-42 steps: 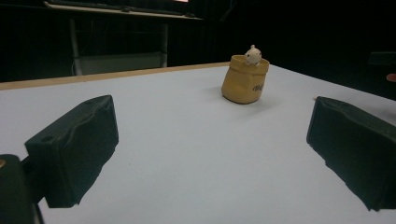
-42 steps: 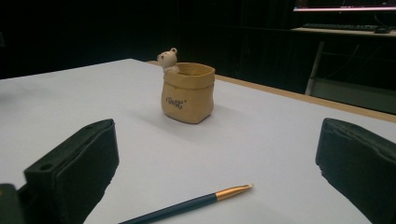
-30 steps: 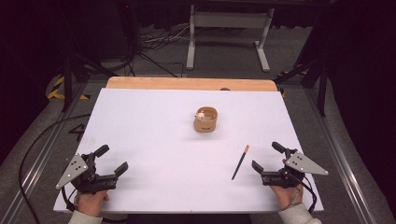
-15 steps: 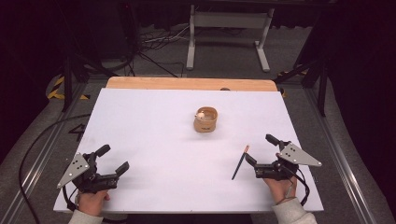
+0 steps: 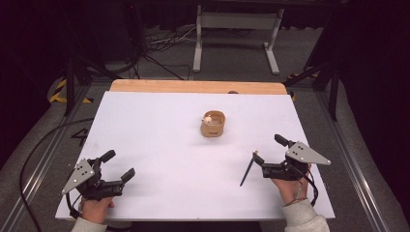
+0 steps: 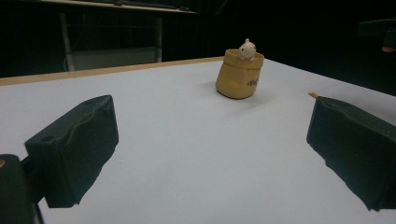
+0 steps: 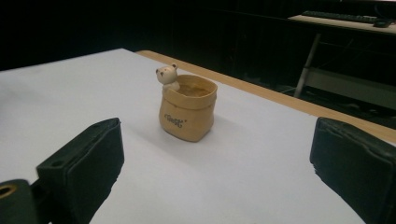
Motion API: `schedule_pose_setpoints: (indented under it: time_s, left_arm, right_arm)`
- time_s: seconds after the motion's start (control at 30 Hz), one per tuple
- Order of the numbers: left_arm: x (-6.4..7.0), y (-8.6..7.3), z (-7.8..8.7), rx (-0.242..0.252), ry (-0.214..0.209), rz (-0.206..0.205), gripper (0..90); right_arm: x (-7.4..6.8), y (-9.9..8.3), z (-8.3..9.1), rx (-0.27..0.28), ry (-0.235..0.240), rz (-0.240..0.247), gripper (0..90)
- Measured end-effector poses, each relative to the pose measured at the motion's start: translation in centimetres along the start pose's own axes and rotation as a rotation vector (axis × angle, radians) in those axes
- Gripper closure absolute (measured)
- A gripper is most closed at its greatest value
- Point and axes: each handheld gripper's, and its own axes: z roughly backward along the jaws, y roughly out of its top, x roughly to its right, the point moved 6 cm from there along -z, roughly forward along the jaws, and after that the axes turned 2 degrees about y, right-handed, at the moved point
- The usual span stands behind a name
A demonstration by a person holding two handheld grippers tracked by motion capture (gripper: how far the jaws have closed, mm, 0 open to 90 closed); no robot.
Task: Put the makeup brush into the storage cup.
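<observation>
A small tan sack-shaped pot [image 5: 213,123] with a white bear figure on its rim stands upright near the middle of the white table [image 5: 159,130]. A dark pencil [image 5: 247,170] with an orange tip lies right of centre. My right gripper [image 5: 269,149] is open, and its nearer jaw sits right beside the pencil's far end. In the right gripper view the pot [image 7: 188,112] stands ahead between the open jaws. My left gripper [image 5: 120,164] is open at the front left with nothing in it. Its view shows the pot [image 6: 239,74] farther off and the pencil tip [image 6: 313,94].
A wooden strip [image 5: 196,87] runs along the table's far edge. Behind it on the floor stand a grey metal frame [image 5: 237,29] and loose cables [image 5: 159,53]. A black cable [image 5: 34,154] trails off the left side.
My right gripper has moved left and forward, up to the pencil's far end. The left gripper, the pot and the pencil have stayed in place.
</observation>
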Motion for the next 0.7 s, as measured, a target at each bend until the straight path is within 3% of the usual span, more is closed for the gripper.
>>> schedule_pose_setpoints:
  time_s: [0.03,0.1,0.23,0.57,0.7]
  left_arm:
    - [0.0,0.0,0.0,0.000,0.000,0.000,3.0]
    - [0.0,0.0,-0.1,0.000,-0.001,0.001,3.0]
    - [0.1,0.0,0.0,-0.002,-0.001,0.001,3.0]
    - [0.3,-0.1,-0.2,-0.006,-0.006,-0.001,3.0]
    - [0.4,-0.1,-0.2,-0.012,-0.010,-0.006,3.0]
  right_arm:
    - [-0.1,0.2,-0.2,-0.044,-0.002,0.009,3.1]
    - [-0.1,0.3,-0.2,-0.063,-0.002,0.010,3.4]
    - [-0.1,0.6,-0.7,-0.185,-0.003,0.014,5.7]
    - [0.3,0.1,-1.7,-0.403,0.026,-0.089,5.1]
    - [0.7,0.1,-1.9,-0.458,0.025,-0.132,5.1]
